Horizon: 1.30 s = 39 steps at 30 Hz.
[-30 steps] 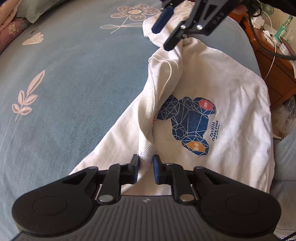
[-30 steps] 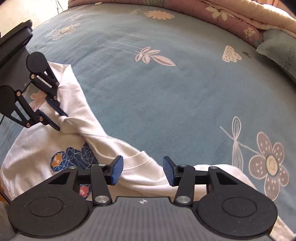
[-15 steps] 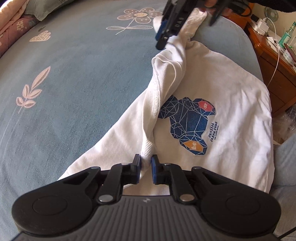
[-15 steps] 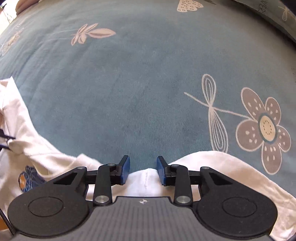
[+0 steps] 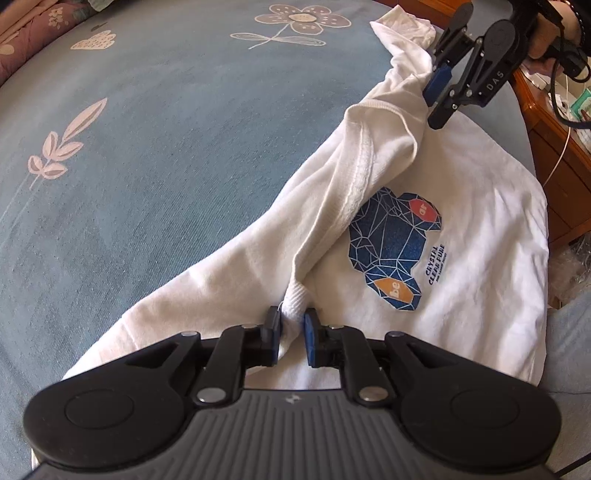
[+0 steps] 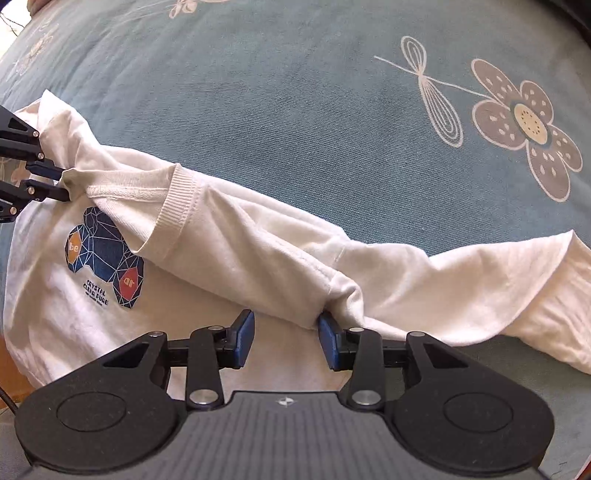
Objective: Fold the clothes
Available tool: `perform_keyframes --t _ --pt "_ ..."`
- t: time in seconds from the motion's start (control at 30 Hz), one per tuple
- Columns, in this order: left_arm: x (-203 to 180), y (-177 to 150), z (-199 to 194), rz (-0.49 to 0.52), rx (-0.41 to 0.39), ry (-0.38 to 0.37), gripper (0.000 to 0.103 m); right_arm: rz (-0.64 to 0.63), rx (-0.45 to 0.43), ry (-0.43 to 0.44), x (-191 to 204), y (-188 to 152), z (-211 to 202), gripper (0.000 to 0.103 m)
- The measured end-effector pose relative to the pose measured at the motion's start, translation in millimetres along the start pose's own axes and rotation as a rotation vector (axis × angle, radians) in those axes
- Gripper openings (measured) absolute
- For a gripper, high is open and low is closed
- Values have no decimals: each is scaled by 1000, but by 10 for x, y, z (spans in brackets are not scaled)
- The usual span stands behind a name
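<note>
Probably a bedroom: floral bedspread [image 5: 155, 155] (wooden nightstand [image 5: 554, 147] beside).

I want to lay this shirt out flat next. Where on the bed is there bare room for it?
The blue bedspread lies bare between the white T-shirt and the pink quilt at the far edge, out past the printed flower. It is crowded on the shirt side: the left gripper pinches a fold, the right gripper, opening, straddles another, and the wooden cabinet borders that edge.

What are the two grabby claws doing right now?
Left gripper: closed, pinching a fold of the white T-shirt.
Right gripper: fingers opening, shirt fold between them, only one finger touching it.
</note>
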<state>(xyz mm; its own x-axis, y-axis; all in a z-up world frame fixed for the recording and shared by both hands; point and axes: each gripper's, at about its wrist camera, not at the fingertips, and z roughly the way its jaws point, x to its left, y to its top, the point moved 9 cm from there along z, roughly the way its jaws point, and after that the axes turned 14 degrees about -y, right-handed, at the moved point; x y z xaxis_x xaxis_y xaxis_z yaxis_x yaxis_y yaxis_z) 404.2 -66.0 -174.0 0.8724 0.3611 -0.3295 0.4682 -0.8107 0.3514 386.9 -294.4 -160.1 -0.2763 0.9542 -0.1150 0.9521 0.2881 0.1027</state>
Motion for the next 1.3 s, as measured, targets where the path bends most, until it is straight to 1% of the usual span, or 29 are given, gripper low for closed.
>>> perform_keyframes --t 0.1,0.23,0.37,0.5,0.6,0.73,0.8,0.93,1.0,1.03,1.17,1.23,1.3 --pt "-11 -7 4 0 -2 5 13 -35 -50 35 7 156 -177 45" --pt "2 -5 1 -18 -8 7 13 -89 -180 68 -6 504 -422 45" --pt "-8 -9 -2 -20 -7 16 13 -94 -228 71 -60 818 -355 45" --pt "-3 -16 4 -24 -13 19 13 -123 -285 107 -7 1067 -352 45" --pt "7 -14 8 -37 -16 20 13 -199 -232 95 46 972 -135 45" --pt "4 -7 15 -38 -16 22 14 -250 -144 119 22 645 41 43" --pt "5 -9 14 -39 -16 21 14 -272 -125 114 41 520 19 39" --pt "9 -13 12 -41 -18 19 14 -331 -124 172 160 356 -172 39" --pt "12 -10 7 -41 -17 17 14 -366 -112 193 217 286 -199 39" --pt "15 -9 7 -41 -15 16 14 -375 -107 198 234 277 -175 39" --pt "11 0 6 -36 -2 12 14 -329 -125 225 244 430 -38 39" --pt "11 1 4 -34 1 10 14 -273 -102 303 275 535 19 40" --pt "10 1 1 -35 1 9 14 -269 -77 348 319 531 33 41"
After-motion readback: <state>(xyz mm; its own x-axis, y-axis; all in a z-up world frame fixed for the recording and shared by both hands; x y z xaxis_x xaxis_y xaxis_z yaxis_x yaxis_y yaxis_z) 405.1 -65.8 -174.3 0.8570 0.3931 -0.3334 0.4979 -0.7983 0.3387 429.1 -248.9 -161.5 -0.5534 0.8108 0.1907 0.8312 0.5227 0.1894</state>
